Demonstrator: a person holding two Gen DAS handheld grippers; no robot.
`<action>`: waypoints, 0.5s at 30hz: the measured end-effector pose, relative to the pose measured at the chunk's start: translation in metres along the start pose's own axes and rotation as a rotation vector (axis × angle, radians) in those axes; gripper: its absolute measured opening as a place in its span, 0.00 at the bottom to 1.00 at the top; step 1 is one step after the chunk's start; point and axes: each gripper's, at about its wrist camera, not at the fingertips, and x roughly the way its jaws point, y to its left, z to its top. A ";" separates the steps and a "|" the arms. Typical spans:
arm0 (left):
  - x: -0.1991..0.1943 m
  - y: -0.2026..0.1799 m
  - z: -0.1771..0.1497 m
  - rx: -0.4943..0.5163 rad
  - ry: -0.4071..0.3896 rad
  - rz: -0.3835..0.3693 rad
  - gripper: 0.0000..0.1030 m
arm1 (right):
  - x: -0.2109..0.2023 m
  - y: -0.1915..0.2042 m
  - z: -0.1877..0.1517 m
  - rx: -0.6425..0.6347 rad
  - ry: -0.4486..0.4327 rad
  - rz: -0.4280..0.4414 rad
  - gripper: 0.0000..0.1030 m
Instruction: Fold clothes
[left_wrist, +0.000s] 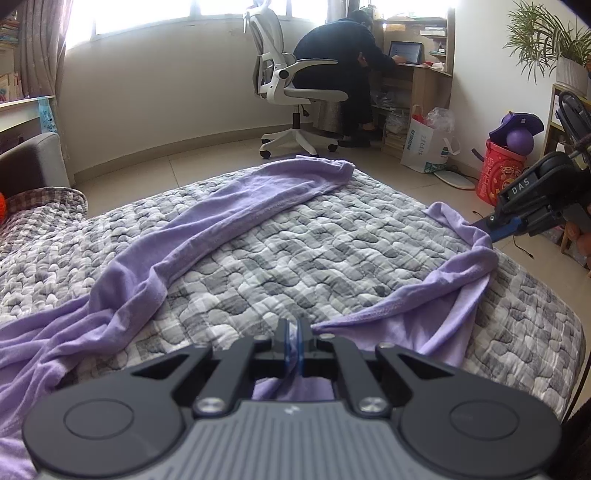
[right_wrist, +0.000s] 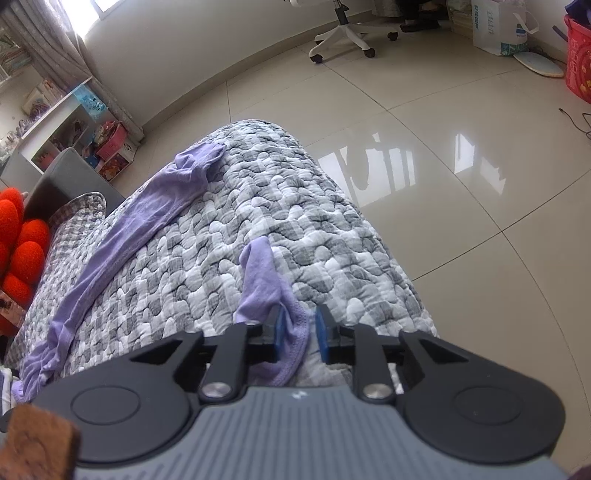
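A long-sleeved purple garment (left_wrist: 207, 236) lies spread on a bed with a grey patterned quilt (left_wrist: 314, 251). One sleeve runs toward the far edge, the other toward the right edge. My left gripper (left_wrist: 293, 325) is shut on a fold of the garment near the front. In the left wrist view my right gripper (left_wrist: 480, 225) sits at the end of the right sleeve. In the right wrist view the right gripper (right_wrist: 300, 325) has its jaws apart. The sleeve's purple cloth (right_wrist: 258, 280) lies loosely between the blue pads (right_wrist: 277, 328), against the left one only.
Beyond the bed a person (left_wrist: 340, 55) sits on a white office chair (left_wrist: 291, 85) at a desk. A white bag (left_wrist: 424, 144) and a red bucket (left_wrist: 502, 170) stand on the tiled floor (right_wrist: 443, 184). Orange cushions (right_wrist: 22, 240) lie at the bed's left.
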 end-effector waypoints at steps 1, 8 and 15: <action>0.000 0.000 0.000 -0.004 0.000 0.002 0.04 | 0.000 0.001 0.000 -0.006 -0.003 -0.008 0.29; -0.005 0.005 0.003 -0.043 -0.021 0.016 0.03 | -0.010 0.013 -0.001 -0.081 -0.059 -0.027 0.03; -0.011 0.016 0.005 -0.100 -0.056 0.043 0.03 | -0.029 0.028 0.012 -0.057 -0.212 -0.036 0.03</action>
